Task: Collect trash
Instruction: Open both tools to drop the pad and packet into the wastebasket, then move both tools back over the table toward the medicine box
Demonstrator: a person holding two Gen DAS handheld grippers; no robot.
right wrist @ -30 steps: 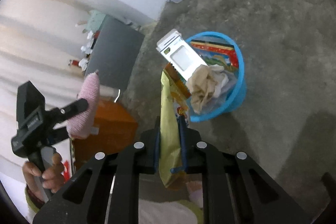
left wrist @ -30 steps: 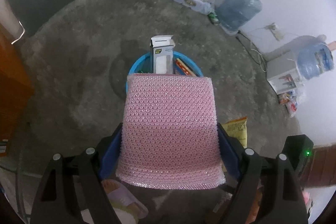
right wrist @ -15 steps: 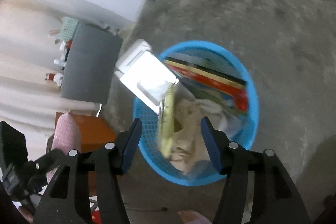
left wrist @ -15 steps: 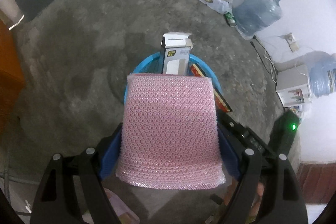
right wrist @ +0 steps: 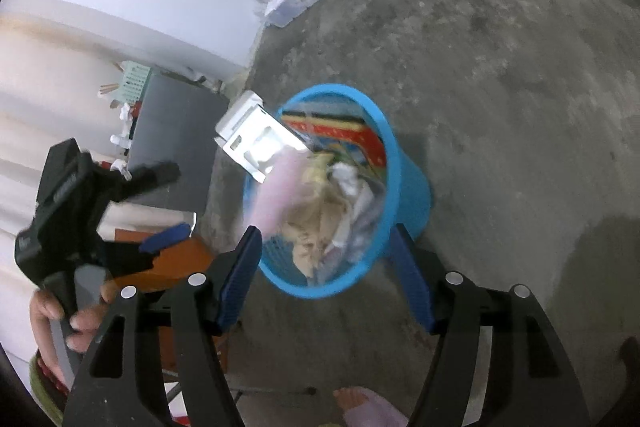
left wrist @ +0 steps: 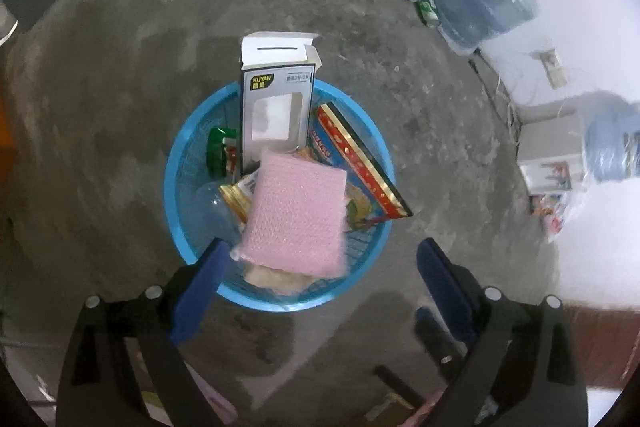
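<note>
— What did your left camera show?

— My left gripper (left wrist: pixel 320 267) was spread wide with nothing between its blue fingers (left wrist: pixel 200 291). The pink bubble-wrap pad (left wrist: pixel 296 215) sat clear of both of them, over the blue basket (left wrist: pixel 176 203), on top of the rubbish inside. A white windowed box (left wrist: pixel 276 99) stuck up past the far rim, and a red-edged flat box (left wrist: pixel 360 163) leaned over the right rim. Bare concrete floor (left wrist: pixel 100 107) lay all around the basket; water jugs (left wrist: pixel 484 3) stood far right by the wall.

— And the right camera?

— My right gripper (right wrist: pixel 324 275) was also wide open and empty, its fingers either side of the basket's (right wrist: pixel 404 183) near rim. The pink pad (right wrist: pixel 276 195) showed blurred at the left rim, so I couldn't tell whether it had settled. Open floor (right wrist: pixel 520 87) stretched right; my left gripper (right wrist: pixel 164 207) was at the left, near an orange cabinet (right wrist: pixel 176 263).
</note>
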